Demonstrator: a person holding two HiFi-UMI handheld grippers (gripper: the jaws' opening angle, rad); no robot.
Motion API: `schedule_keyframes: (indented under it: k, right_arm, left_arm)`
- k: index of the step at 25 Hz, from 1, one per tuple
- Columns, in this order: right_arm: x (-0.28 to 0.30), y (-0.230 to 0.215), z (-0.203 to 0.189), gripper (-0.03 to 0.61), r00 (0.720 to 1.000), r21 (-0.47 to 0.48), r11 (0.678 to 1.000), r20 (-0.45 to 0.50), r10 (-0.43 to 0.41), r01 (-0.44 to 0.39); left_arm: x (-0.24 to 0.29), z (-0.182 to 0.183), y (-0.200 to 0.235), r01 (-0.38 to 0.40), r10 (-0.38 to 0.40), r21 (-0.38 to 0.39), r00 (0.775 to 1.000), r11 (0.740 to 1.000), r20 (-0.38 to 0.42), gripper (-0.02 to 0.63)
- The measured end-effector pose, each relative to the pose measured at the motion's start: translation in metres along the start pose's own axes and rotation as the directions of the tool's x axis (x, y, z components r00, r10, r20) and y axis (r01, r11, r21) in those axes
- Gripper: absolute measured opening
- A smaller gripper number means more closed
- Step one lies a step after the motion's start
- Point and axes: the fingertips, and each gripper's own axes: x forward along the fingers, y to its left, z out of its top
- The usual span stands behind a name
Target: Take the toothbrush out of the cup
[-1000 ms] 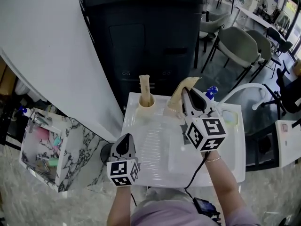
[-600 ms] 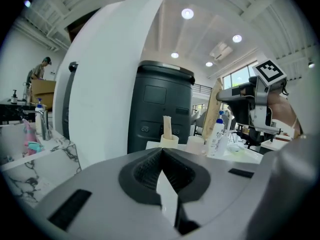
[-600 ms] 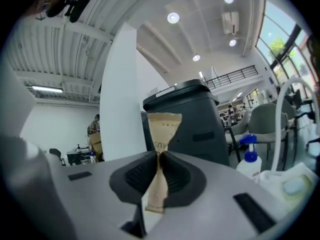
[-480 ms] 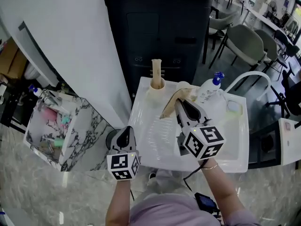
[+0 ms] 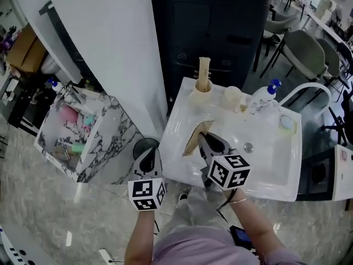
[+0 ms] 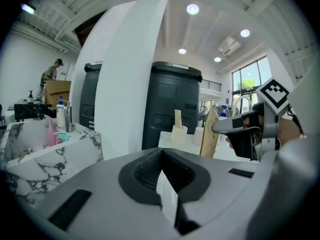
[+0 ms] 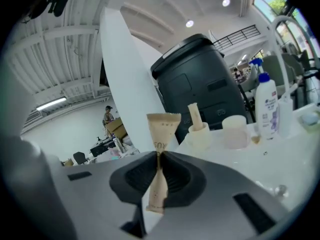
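Over the sink (image 5: 267,162), the right gripper (image 5: 204,139) pinches the wrapped toothbrush (image 5: 193,142) at its middle.

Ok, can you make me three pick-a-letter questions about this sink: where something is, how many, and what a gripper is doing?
1. Where is the toothbrush nobody holds? A in a drawer. B in a shoe. C in a cup at the sink's back edge.
2. How many cups stand on the sink? A one. B two. C five.
3. The right gripper's fingers are: A shut on a wrapped toothbrush. B open, empty. C shut on a spoon.
Answers: C, it sticks up out of that cup; B, the other cup stands beside it; A, they pinch its paper wrapper.
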Motion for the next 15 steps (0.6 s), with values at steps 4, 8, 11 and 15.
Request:
schedule_keyframes:
  k: [4,8,11,15]
  right_arm:
    - [0.016,0.000,-0.024,0.037,0.998,0.011,1.000,-0.058,0.004,-0.004]
    - [0.031,-0.004,-0.042,0.037,0.993,0.028,0.999,-0.115,0.017,-0.014]
    - [0.041,-0.010,-0.048,0.035,0.990,0.047,0.999,-0.136,0.031,-0.025]
    - [0.057,-0.020,-0.051,0.035,0.987,0.064,0.997,-0.155,0.043,-0.033]
  left_arm:
    - [-0.001,-0.010,0.005,-0.011,0.011,-0.009,1.000,1.000,-0.017,0.002]
    - [0.004,-0.016,0.008,-0.023,0.022,-0.022,0.999,1.000,-0.034,0.001]
    - [0.011,-0.017,0.009,-0.031,0.030,-0.026,0.999,0.999,-0.040,0.001]
    - [0.027,-0.018,0.011,-0.041,0.039,-0.032,0.998,0.999,-0.052,0.001]
